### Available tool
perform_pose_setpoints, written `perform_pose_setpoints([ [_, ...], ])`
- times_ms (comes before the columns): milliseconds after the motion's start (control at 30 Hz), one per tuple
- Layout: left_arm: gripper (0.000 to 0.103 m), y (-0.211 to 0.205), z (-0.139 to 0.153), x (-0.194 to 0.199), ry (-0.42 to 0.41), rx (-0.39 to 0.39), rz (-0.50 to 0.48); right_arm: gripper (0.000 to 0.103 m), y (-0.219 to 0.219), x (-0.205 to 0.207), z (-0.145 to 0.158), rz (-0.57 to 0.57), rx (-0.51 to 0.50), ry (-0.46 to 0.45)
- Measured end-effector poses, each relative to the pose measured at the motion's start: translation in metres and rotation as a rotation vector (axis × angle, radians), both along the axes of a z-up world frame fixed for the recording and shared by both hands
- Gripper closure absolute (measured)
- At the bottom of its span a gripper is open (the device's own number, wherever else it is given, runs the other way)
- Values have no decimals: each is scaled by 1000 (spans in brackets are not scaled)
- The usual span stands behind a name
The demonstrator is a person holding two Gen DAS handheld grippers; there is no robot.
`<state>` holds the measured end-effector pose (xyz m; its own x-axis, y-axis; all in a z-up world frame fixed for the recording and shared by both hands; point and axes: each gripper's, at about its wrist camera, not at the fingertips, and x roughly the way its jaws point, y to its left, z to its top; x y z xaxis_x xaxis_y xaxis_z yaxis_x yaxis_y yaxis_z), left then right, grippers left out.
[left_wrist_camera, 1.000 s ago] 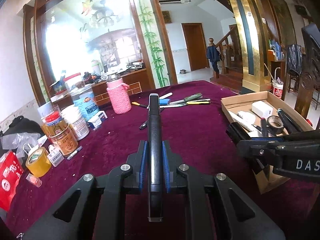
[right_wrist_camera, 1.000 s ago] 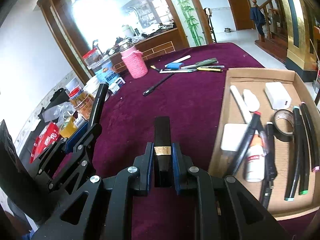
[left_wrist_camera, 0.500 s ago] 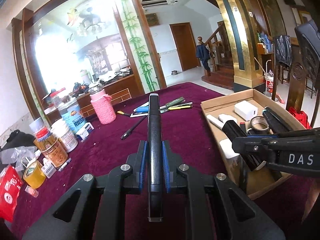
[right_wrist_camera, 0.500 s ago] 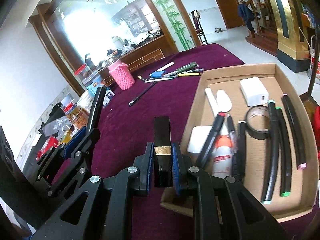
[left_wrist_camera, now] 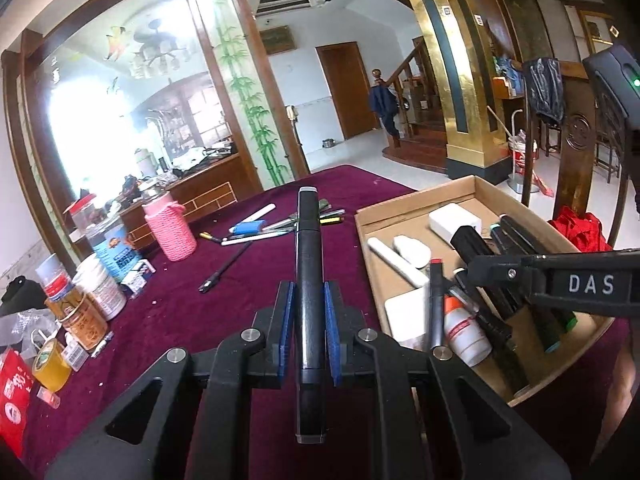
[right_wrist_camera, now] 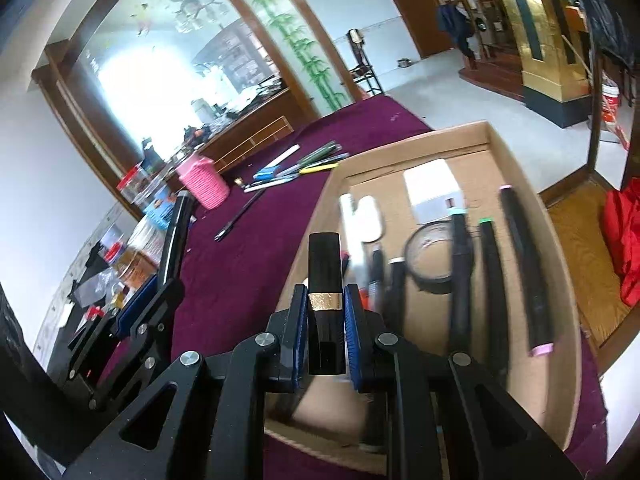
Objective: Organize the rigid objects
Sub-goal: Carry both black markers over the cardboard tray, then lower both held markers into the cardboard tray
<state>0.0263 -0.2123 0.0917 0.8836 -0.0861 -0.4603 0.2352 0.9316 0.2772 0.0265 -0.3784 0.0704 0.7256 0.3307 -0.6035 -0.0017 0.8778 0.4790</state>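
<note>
At the far left of the left wrist view, tins, jars and a roll of yellow tape (left_wrist_camera: 50, 364) crowd the edge of the maroon velvet tablecloth (left_wrist_camera: 248, 280); a pink knitted bottle cover (left_wrist_camera: 170, 226) stands further in. In the lower centre the left gripper (left_wrist_camera: 310, 320) is clamped on a long black marker pen (left_wrist_camera: 308, 280), its blue pads pressed against the barrel and the pen running straight up the frame. To the right lies the shallow brown cardboard box (left_wrist_camera: 416, 200), already holding markers, a white charger and a roll of tape.

In the right wrist view the right gripper (right_wrist_camera: 325, 320) is closed on a short black tube with a gold band (right_wrist_camera: 325, 276), which hangs over the box's lower left part. I judge the step to be dropping it in: lower it close to a bare patch of cardboard, lay it parallel to the markers, then part the fingers.
</note>
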Motion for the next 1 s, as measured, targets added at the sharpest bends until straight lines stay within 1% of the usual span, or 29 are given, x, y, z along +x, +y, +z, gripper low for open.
perform_pose_setpoints([
  [133, 91, -12, -4, 6, 41, -16, -22, 87, -14, 2, -3, -58, -34, 7],
  [200, 91, -20, -6, 9, 76, -34, -38, 87, -20, 3, -5, -75, -34, 13],
  [400, 91, -36, -17, 18, 139, -55, -56, 87, -30, 5, -8, -101, -46, 19],
  [700, 91, -45, -34, 37, 291, -133, -78, 87, -37, 15, -23, -105, -48, 82],
  [867, 91, -46, -40, 42, 338, -156, -97, 87, -34, 16, -25, -104, -73, 88],
  [1000, 91, -47, -43, 41, 345, -155, -112, 87, -32, 15, -25, -106, -76, 85],
])
